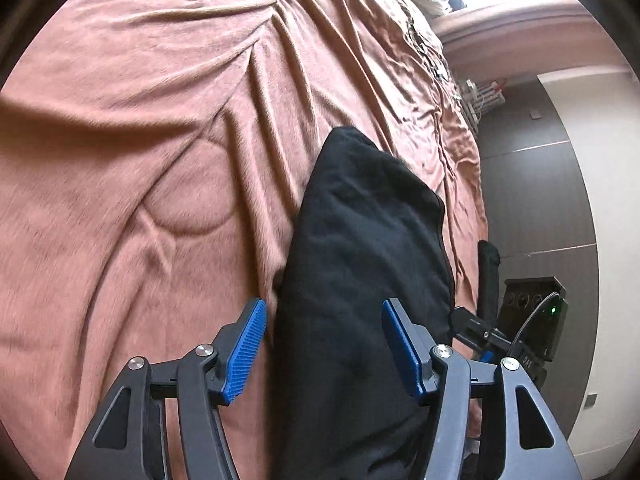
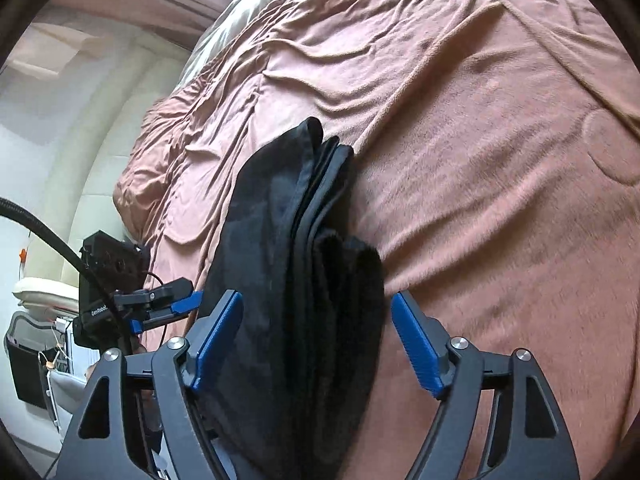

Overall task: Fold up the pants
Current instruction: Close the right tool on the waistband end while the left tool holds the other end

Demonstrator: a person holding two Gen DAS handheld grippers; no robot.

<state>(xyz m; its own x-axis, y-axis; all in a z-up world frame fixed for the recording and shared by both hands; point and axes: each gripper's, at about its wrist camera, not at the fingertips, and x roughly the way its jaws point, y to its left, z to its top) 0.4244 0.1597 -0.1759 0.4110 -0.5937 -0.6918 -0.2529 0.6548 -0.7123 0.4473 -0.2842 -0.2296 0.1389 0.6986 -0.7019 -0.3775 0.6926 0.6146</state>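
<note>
The black pants [image 1: 360, 260] lie folded into a thick stack on the pink blanket [image 1: 140, 140]. In the right wrist view the pants [image 2: 296, 260] show several layered edges. My left gripper [image 1: 322, 344] is open, its blue pads on either side of the near end of the stack, not closed on it. My right gripper [image 2: 318, 340] is open too, its pads straddling the stack from the opposite side. The other gripper shows at the frame edge in each view [image 1: 488, 336] [image 2: 160, 304].
The wrinkled pink blanket [image 2: 500, 200] covers the bed. The bed edge and dark floor [image 1: 532, 200] lie to the right in the left wrist view. A white wall and a bag [image 2: 28, 360] lie left in the right wrist view.
</note>
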